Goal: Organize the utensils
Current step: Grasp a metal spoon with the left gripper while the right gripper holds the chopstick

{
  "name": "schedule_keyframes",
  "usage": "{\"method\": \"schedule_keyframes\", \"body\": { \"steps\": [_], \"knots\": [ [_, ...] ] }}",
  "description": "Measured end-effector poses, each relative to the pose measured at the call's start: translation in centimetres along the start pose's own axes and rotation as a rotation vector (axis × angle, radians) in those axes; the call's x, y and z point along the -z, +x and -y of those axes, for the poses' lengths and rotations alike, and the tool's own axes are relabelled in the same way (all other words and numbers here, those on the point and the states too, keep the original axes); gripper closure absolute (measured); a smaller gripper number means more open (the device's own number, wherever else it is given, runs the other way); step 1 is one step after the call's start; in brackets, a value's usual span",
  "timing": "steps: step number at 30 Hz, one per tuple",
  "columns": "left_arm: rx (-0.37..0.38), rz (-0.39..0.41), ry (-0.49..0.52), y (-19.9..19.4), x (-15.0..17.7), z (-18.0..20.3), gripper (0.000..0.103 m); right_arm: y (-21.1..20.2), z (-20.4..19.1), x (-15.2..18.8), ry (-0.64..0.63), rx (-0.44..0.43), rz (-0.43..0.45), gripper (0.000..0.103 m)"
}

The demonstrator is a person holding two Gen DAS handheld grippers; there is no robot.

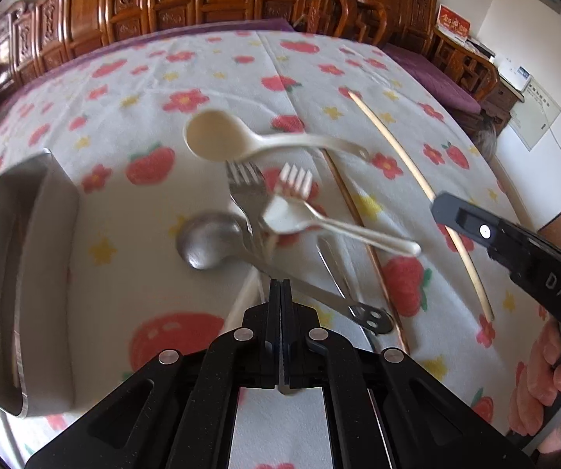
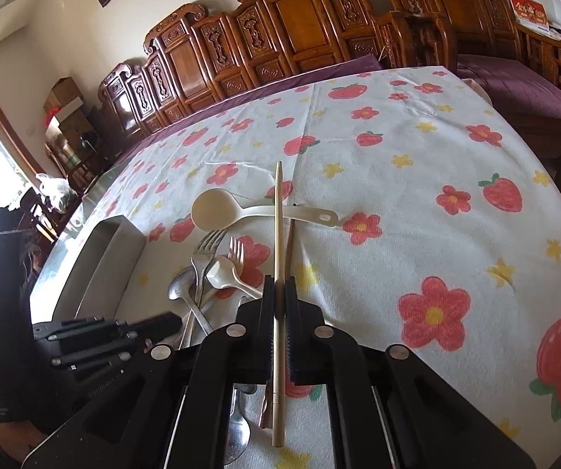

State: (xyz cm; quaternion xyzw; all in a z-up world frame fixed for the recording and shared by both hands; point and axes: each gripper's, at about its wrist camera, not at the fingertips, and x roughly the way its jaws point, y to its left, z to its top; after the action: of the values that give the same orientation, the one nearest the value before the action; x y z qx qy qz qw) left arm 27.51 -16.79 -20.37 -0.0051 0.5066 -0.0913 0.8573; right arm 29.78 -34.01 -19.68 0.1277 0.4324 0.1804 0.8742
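- Holder (image 1: 58, 195), grey and oblong, is standing open on the strawberry tablecloth (image 1: 417, 285), with all the utensils lying to its right.
- Just right of the holder, the cream ladle (image 1: 210, 136), steel spoon (image 1: 206, 246), steel fork (image 1: 247, 191) and white fork (image 1: 296, 183) are overlapping. Lifting one is likely dragging its neighbours.
- The left gripper (image 1: 280, 285) is pressing its jaws together, seemingly on the steel fork's thin handle. The fork could be swivelling or slipping out.
- Farther right of the holder, the right gripper (image 2: 279, 297) is pinching a pale chopstick (image 2: 278, 215) mid-length. Its long ends could be sweeping the ladle.
- "DAS" is showing on the right gripper's body. The red card (image 1: 453, 25) far behind the holder is unreadable.
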Motion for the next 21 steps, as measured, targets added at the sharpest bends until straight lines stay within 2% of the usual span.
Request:
{"method": "schedule_keyframes", "body": {
  "steps": [3, 7, 11, 21],
  "knots": [
    [-0.010, -0.013, -0.040, 0.4, -0.7, -1.6, 0.101, 0.0, 0.1, -0.1, 0.003, 0.000, 0.001, 0.097],
    [0.013, -0.036, -0.098, 1.0, -1.2, -3.1, 0.078, 0.2, 0.0, -0.1, -0.002, 0.000, -0.005, 0.097],
    [0.044, -0.053, -0.126, 1.7, -1.2, -2.9, 0.068, 0.2, -0.1, -0.1, -0.003, -0.002, -0.005, 0.097],
    [0.045, -0.062, -0.209, 3.7, -2.7, -3.5, 0.066, 0.2, 0.0, 0.0, 0.000, -0.001, -0.007, 0.097]
  ]
}}
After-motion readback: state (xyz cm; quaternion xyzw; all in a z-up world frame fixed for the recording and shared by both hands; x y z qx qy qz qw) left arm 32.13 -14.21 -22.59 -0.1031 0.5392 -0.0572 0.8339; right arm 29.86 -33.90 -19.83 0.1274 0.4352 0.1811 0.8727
